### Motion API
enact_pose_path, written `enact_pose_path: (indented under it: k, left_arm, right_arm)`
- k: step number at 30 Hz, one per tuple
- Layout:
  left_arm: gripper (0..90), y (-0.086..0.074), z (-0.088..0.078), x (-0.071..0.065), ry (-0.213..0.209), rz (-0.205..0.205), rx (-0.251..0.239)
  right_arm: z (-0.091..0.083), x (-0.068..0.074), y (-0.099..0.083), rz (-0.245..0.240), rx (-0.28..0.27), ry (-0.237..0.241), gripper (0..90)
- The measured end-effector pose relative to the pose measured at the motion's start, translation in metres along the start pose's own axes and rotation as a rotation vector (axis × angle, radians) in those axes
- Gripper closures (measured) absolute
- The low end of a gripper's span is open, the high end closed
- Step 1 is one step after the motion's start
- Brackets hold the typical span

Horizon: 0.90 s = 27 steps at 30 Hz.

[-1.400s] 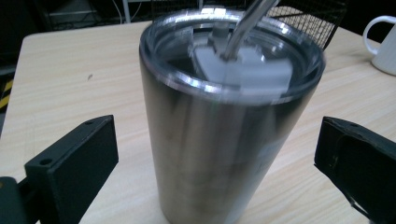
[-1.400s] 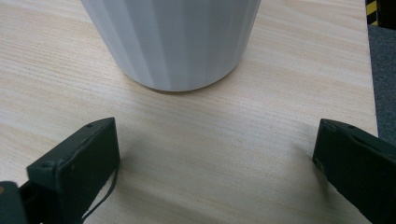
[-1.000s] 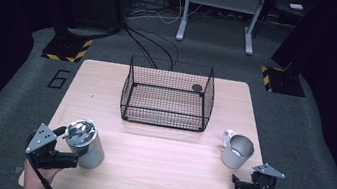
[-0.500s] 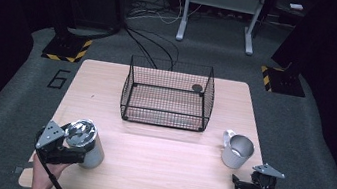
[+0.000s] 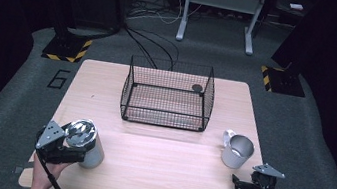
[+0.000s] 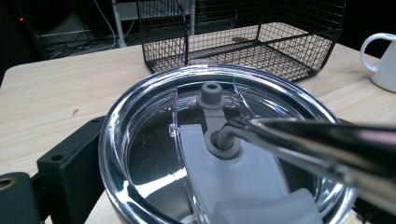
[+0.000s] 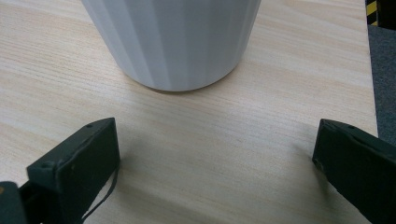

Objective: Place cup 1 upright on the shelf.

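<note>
A wire basket [image 5: 168, 94] stands at the far middle of the table [image 5: 162, 159]. Near-left of the basket, the left claw [image 5: 78, 153] has its jaws set around a steel tumbler [image 5: 84, 141] with a clear lid. Near-right of the basket stands a white mug [image 5: 237, 151]; just beside it the right claw [image 5: 238, 183] gapes apart, empty.

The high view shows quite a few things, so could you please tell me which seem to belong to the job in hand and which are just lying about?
Likely in the job, as a judgement:
- tumbler, with the left hand-held gripper at it
- white mug, just beyond the open right hand-held gripper
- wire basket

Just lying about:
- cables on the floor
- striped floor bases
</note>
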<state>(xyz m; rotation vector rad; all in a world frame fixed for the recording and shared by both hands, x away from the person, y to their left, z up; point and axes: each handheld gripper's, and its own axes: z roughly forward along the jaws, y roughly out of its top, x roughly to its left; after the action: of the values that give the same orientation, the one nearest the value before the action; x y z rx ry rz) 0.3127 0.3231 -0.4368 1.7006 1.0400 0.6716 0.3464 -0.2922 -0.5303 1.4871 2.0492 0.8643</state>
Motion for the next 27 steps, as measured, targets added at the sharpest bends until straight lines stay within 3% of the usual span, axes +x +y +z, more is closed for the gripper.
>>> enact_pose_path:
  k: [8, 27]
  left_arm:
    - [4.1, 0.002, 0.002, 0.000, 0.003, 0.007, 0.006]
    - [4.1, 0.023, 0.005, -0.012, -0.071, 0.073, 0.005]
  right_arm:
    - [0.001, -0.001, 0.000, -0.002, -0.004, 0.008, 0.0]
    - [0.000, -0.001, 0.000, -0.008, 0.002, 0.008, 0.0]
